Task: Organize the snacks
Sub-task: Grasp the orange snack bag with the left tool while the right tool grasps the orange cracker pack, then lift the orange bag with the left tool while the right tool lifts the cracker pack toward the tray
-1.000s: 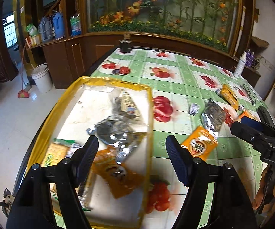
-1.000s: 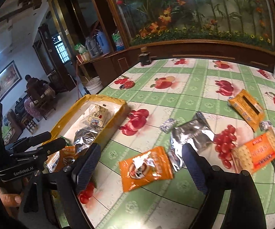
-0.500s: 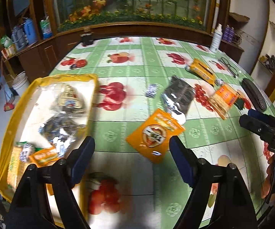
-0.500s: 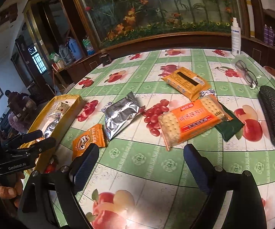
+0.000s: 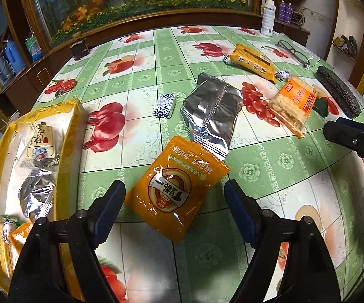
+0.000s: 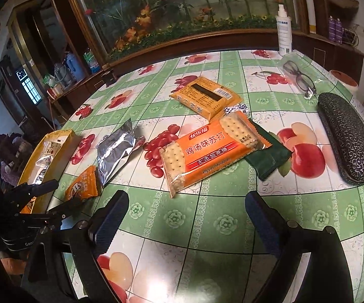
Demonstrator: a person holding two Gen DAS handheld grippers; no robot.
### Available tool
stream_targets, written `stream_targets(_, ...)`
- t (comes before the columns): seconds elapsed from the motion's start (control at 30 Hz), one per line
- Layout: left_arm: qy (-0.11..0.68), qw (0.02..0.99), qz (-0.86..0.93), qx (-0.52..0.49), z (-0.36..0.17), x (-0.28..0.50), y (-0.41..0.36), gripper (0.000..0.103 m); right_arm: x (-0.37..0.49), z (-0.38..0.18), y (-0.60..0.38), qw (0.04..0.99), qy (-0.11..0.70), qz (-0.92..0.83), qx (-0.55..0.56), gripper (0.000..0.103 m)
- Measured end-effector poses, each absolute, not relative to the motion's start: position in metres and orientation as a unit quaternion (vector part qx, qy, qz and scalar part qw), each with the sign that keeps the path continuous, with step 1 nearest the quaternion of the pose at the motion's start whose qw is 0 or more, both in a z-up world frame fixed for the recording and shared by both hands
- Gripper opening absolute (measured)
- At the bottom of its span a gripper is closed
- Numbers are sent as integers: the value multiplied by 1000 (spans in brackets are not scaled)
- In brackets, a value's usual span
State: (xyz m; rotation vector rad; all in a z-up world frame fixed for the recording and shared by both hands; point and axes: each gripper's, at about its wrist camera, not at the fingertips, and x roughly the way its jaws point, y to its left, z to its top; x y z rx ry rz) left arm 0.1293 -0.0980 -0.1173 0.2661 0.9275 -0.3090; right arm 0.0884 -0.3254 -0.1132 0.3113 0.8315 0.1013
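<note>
My left gripper (image 5: 174,197) hangs open low over the table, and an orange snack packet (image 5: 179,174) lies flat between its spread jaws, untouched. A silver foil bag (image 5: 212,111) overlaps the packet's far corner. The yellow-rimmed tray (image 5: 72,131) at the left holds several packets. My right gripper (image 6: 187,202) has its jaws opening with nothing between them. Just beyond it lies an orange cracker pack (image 6: 207,149), which rests on a dark green packet (image 6: 270,156). A yellow biscuit pack (image 6: 204,96) lies farther back.
A small blue-and-white candy (image 5: 165,106) sits left of the foil bag. A dark glasses case (image 6: 346,136), spectacles (image 6: 298,78) and a white spray bottle (image 6: 284,35) occupy the table's right side. A wooden cabinet with a flower panel runs behind the table.
My left gripper has moved right, from above the tray to over the orange packet, and its jaws stand wider. My right gripper has moved right from the orange packet to the cracker pack.
</note>
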Motion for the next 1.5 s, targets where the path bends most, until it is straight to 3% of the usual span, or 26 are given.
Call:
stream_targets(0.3,455,869,-158,115,-131,144,-94,81,126,-124,-320,891,416,9,181,95)
stream_targets(0.8,464,866,-165,85,-133,165,-87,83,179,-132,-310,889,439,-49,120,97)
stream_targets(1.1,459,867,-186,64,-132,155,-90,85,173,-133,-315,897,437,-16,72,85)
stream_targets(1.17,456,869,-178,69,-132,154,-91,76,175,-132,-315,897,436,-13,68,84)
stream_targets(1.23,450,874,-168,75,-129,153,-89,55,174,-132,-315,898,435,-11,62,80)
stream_targets(1.33,453,872,-172,63,-128,154,-84,51,170,-131,-317,898,435,-3,63,74)
stream_targets(1.5,454,871,-185,36,-126,152,-78,48,159,-131,-322,900,430,6,72,73)
